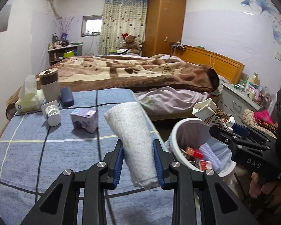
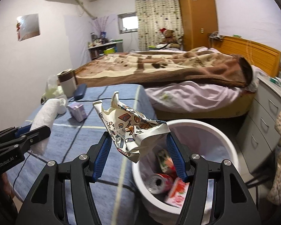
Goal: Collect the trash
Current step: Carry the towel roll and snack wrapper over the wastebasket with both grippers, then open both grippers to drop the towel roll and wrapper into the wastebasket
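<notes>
My left gripper (image 1: pixel 138 161) is shut on a rolled white cloth (image 1: pixel 134 136) and holds it above the blue checked tabletop (image 1: pixel 46 150), near its right edge. My right gripper (image 2: pixel 138 150) holds a crumpled patterned paper wrapper (image 2: pixel 129 129) between its blue pads (image 2: pixel 103 151), over the left rim of the white trash bin (image 2: pixel 224 138). The bin holds a red can (image 2: pixel 159 182) and several wrappers. The bin (image 1: pixel 178 129), the wrapper (image 1: pixel 213 112) and the right gripper (image 1: pixel 224 129) also show in the left wrist view. The left gripper (image 2: pixel 31 129) with the cloth (image 2: pixel 45 116) shows in the right wrist view.
On the table stand a purple carton (image 1: pixel 84 119), a lying white bottle (image 1: pixel 53 114), a tissue pack (image 1: pixel 28 97), a brown-banded tumbler (image 1: pixel 49 86) and a dark case (image 1: pixel 66 96). A bed with a brown blanket (image 1: pixel 131 71) lies behind. A grey drawer unit (image 2: pixel 267 116) stands right of the bin.
</notes>
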Available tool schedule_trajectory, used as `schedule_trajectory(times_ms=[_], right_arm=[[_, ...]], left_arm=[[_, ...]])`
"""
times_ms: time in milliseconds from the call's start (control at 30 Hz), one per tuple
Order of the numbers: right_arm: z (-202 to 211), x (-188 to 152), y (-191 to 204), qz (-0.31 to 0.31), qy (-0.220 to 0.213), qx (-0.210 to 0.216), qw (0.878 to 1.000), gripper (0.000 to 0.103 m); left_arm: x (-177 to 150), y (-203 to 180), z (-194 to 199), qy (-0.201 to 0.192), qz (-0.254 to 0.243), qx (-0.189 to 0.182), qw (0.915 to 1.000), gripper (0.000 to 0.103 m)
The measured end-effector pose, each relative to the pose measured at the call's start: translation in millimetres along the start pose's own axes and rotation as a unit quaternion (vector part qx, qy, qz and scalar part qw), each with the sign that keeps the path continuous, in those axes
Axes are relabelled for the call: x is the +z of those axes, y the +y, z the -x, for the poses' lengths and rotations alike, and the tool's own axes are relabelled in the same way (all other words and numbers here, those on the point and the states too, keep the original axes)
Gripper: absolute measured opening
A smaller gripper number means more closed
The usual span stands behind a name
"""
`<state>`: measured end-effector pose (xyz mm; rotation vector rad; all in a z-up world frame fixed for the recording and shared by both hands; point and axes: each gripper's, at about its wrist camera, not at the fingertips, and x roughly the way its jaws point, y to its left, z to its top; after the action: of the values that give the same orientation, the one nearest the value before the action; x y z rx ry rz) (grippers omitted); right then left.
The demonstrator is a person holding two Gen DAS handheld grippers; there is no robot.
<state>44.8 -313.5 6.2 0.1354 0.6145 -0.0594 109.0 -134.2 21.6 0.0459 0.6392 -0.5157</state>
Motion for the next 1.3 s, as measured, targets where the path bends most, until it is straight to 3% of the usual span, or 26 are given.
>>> schedule_trajectory(times_ms=[667, 1300], right_arm=[[30.0, -21.3, -61.4, -0.068, -0.001, -0.098, 0.993, 0.062], [3.1, -25.7, -76.9, -0.085, 0.047, -0.113, 0.989, 0.062]], left_arm=[[10.5, -88.1, -32.5, 0.012, -0.073, -0.078, 0.9942, 0.031], [14.2, -108.2, -85.4, 0.050, -0.090, -0.098, 0.9898, 0.031]])
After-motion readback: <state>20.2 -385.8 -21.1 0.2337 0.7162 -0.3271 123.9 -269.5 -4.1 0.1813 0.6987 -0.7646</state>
